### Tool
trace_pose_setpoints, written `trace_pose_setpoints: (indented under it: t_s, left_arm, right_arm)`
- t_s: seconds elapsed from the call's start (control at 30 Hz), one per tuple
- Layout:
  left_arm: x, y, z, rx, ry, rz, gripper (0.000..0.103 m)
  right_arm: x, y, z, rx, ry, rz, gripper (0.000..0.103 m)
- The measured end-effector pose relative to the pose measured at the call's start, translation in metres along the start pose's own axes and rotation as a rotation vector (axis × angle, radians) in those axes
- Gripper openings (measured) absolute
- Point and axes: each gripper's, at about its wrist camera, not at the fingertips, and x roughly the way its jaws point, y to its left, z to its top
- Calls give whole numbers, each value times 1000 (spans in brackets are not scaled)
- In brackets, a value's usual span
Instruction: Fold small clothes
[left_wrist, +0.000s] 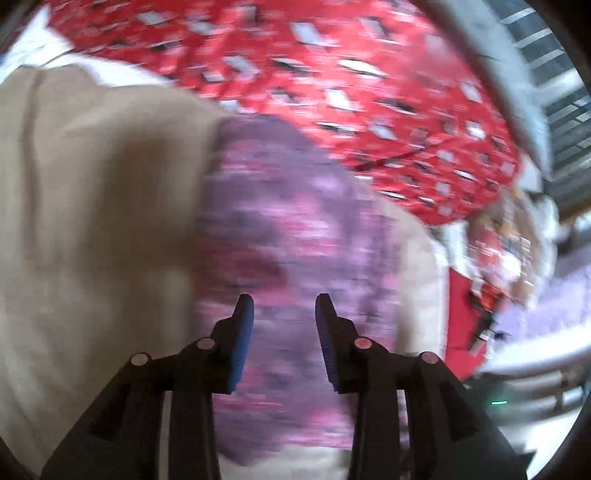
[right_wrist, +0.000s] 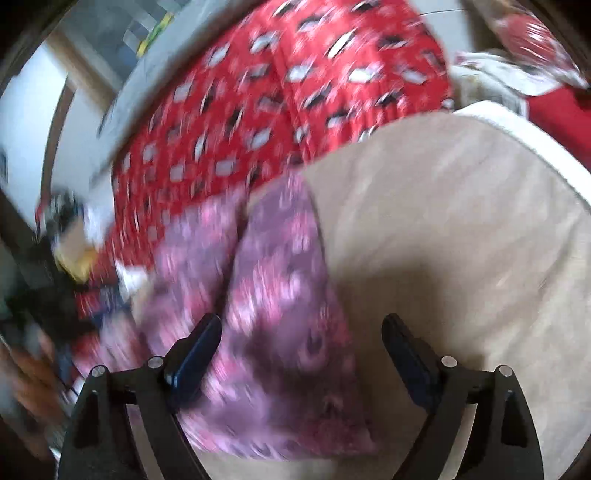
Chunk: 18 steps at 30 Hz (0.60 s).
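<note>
A small purple-and-pink patterned garment lies on a beige cloth-covered surface, both views heavily blurred. Its far end reaches the edge of a red cloth with white and black marks that covers the far part of the surface. The left hand-held gripper hangs above the garment with its blue-padded fingers parted a little and nothing pinched between them; the patterned fabric shows through the gap. The right hand-held gripper is spread wide and holds nothing: its left finger sits over the garment, its right finger over bare beige cloth beside the garment's edge. In the right view the garment shows a lengthwise crease down its middle. Whether either gripper touches the fabric cannot be told.
</note>
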Motion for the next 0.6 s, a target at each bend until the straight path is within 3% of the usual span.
trace_pose_setpoints:
  t_s: [0.13, 0.23, 0.33, 0.4, 0.5, 0.6]
  left_arm:
    - [23, 33, -12, -79, 68, -27, 34]
    - [26, 39, -21, -94, 61, -51, 42]
    - [22, 34, -20, -85, 67, -64, 41]
    - [13, 30, -20, -57, 51, -70, 41]
    - [6, 19, -22, 28, 17, -20, 42]
    - [27, 5, -33, 85, 53, 36, 49]
  right_arm:
    - [28, 43, 21, -73, 106, 86, 91]
    - [67, 77, 19, -168, 237, 50, 88]
    - [90, 105, 7, -321, 321, -5, 13]
    - [69, 114, 12, -383, 238, 27, 12]
    - [37, 93, 30, -300, 143, 64, 9]
    - [33, 51, 28, -240, 155, -46, 7]
